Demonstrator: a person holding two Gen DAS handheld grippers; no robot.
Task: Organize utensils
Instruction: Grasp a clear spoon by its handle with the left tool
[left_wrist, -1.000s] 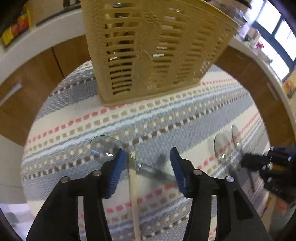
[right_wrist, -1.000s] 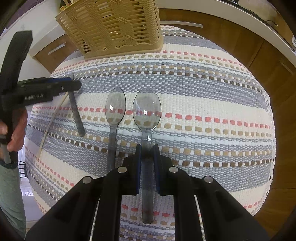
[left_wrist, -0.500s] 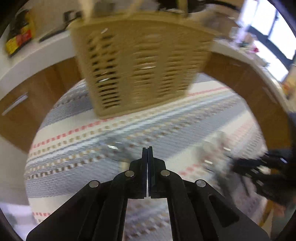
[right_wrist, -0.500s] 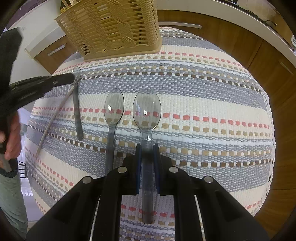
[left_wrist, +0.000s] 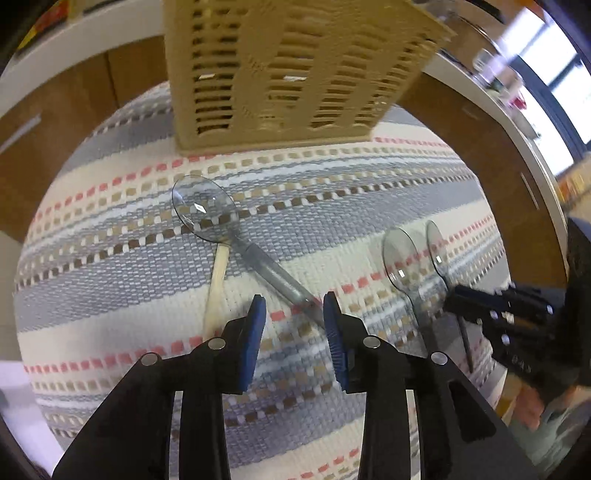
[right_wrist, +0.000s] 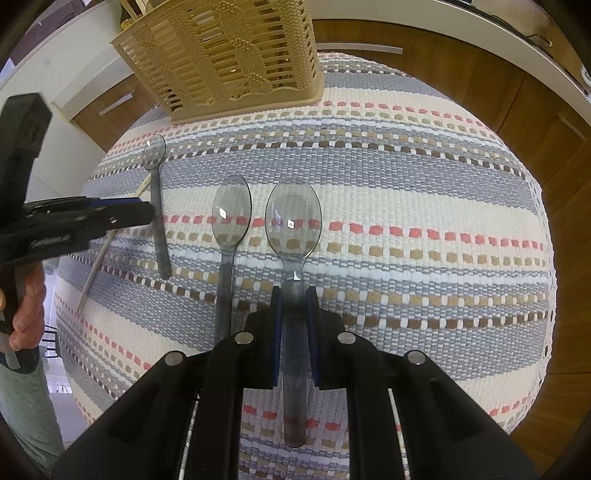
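Observation:
My right gripper (right_wrist: 293, 306) is shut on the handle of a large clear spoon (right_wrist: 293, 218) that lies on the striped mat (right_wrist: 424, 206). A second clear spoon (right_wrist: 232, 214) lies just left of it. Further left lies a smaller clear spoon (left_wrist: 201, 208) crossing a wooden chopstick (left_wrist: 218, 284). My left gripper (left_wrist: 295, 321) hovers over that spoon's handle end. Its jaws are opening, and the handle tip sits between them by the right pad, not pressed. A tan slotted basket (left_wrist: 295, 66) stands at the mat's far edge.
Wooden cabinet fronts (right_wrist: 480, 74) and a white counter edge ring the mat. A person's hand (right_wrist: 26, 314) holds the left gripper's grip at the left border of the right wrist view. Bare mat (right_wrist: 443, 295) spreads to the right of the spoons.
My left gripper shut with nothing in it, then reopened partway. It drew back from the small spoon's bowl to its handle end. The right gripper and its spoon stayed put.

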